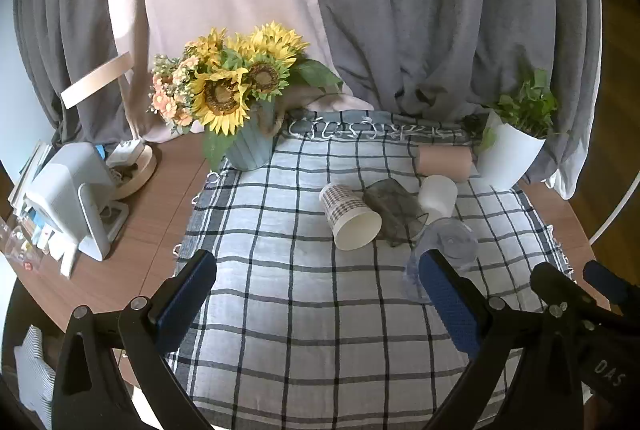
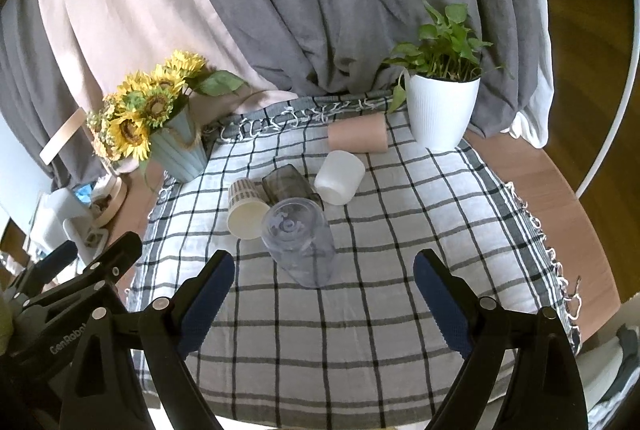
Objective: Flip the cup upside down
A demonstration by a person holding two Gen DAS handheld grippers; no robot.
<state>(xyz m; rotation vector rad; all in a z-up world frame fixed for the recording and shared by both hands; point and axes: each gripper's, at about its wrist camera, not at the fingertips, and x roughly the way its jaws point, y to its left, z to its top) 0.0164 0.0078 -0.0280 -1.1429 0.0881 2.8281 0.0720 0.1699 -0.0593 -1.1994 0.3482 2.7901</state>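
Several cups lie on their sides on the checked cloth point(image 2: 360, 330). A clear plastic cup point(image 2: 298, 242) lies nearest, just ahead of my right gripper point(image 2: 324, 294), which is open and empty. Behind it are a patterned paper cup point(image 2: 246, 208), a dark smoky glass point(image 2: 286, 184), a white cup point(image 2: 340, 178) and a pink cup point(image 2: 358, 138). In the left wrist view my left gripper point(image 1: 316, 294) is open and empty, with the clear cup point(image 1: 444, 250) by its right finger, the paper cup point(image 1: 352, 216) and the white cup point(image 1: 438, 196) beyond.
A blue vase of sunflowers point(image 1: 236, 94) stands at the cloth's back left. A white potted plant point(image 2: 440, 98) stands at the back right. White devices point(image 1: 72, 198) sit on the wooden table at left. Curtains hang behind. The right gripper's body point(image 1: 580, 310) shows in the left wrist view.
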